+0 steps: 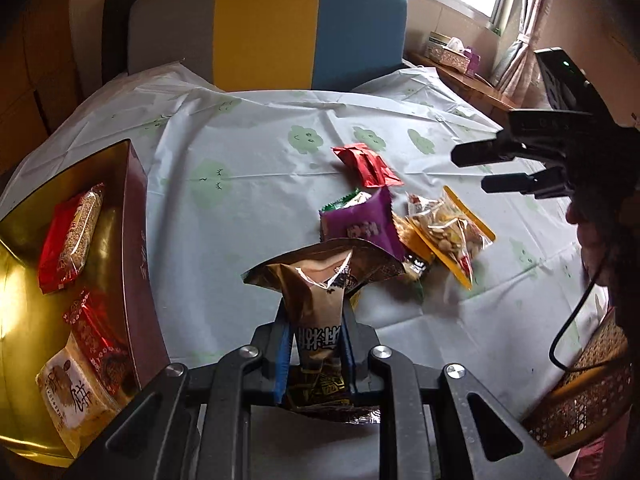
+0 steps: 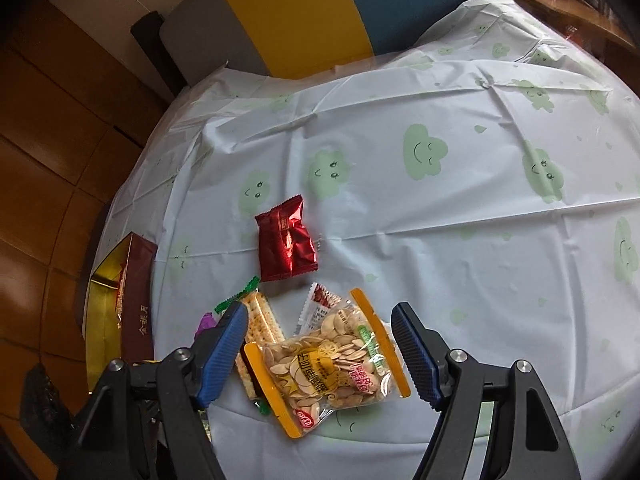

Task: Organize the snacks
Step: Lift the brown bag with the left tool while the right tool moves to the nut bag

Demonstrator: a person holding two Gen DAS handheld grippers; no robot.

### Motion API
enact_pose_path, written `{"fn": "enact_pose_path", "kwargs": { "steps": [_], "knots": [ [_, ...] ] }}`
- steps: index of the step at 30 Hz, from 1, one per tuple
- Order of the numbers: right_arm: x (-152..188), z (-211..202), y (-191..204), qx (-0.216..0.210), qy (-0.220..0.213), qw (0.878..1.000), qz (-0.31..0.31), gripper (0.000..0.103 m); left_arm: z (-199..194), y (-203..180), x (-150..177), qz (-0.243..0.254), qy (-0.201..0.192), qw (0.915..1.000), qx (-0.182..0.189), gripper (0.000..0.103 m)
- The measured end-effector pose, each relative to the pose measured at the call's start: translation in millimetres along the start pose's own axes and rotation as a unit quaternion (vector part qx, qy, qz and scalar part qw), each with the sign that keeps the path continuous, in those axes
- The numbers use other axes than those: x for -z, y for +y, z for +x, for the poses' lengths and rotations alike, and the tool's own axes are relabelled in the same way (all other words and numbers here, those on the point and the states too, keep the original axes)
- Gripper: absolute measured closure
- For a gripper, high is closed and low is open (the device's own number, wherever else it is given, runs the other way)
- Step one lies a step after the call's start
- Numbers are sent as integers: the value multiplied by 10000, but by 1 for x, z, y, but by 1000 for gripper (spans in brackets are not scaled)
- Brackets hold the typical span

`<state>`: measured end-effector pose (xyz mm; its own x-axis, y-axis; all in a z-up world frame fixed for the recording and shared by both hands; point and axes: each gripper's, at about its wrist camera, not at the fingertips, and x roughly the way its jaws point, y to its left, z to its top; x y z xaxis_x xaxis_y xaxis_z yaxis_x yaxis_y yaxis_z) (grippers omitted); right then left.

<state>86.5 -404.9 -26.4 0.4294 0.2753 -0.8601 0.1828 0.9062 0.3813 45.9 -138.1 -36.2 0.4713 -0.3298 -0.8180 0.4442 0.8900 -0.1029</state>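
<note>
Left claw [image 1: 316, 344] is clamped on the crinkly brown-and-gold foil snack packet [image 1: 316, 280], lifted beside the gold-lined maroon box [image 1: 136, 248], next likely lowering it inside, while right claw [image 2: 320, 354] hangs apart over the clear yellow-edged seed bag [image 2: 328, 364] on the counter [image 2: 440, 200].

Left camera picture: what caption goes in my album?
Left gripper pinches a brown snack bag beside the gold box.

The bench cover [image 2: 440, 208] is thin, matt, creased plastic sheet. The brown packet [image 1: 316, 284] and red packet [image 2: 286, 242] are glossy, crinkled foil. The seed bag [image 2: 332, 364] is clear, shiny film. The box [image 1: 24, 264] lining is reflective gold. The right tongs [image 2: 320, 354] carry ribbed blue pads [image 2: 416, 354].
</note>
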Motion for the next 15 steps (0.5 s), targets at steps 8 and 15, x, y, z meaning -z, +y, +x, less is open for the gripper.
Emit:
{"fn": "enact_pose_path", "kwargs": {
  "steps": [8, 15],
  "knots": [
    [10, 1, -4, -227, 181, 9992, 271, 28, 19, -7, 19, 234, 48, 9997, -17, 82],
    [42, -3, 0, -397, 578, 9946, 770, 28, 19, -2, 25, 180, -136, 9996, 156, 81]
  ]
}}
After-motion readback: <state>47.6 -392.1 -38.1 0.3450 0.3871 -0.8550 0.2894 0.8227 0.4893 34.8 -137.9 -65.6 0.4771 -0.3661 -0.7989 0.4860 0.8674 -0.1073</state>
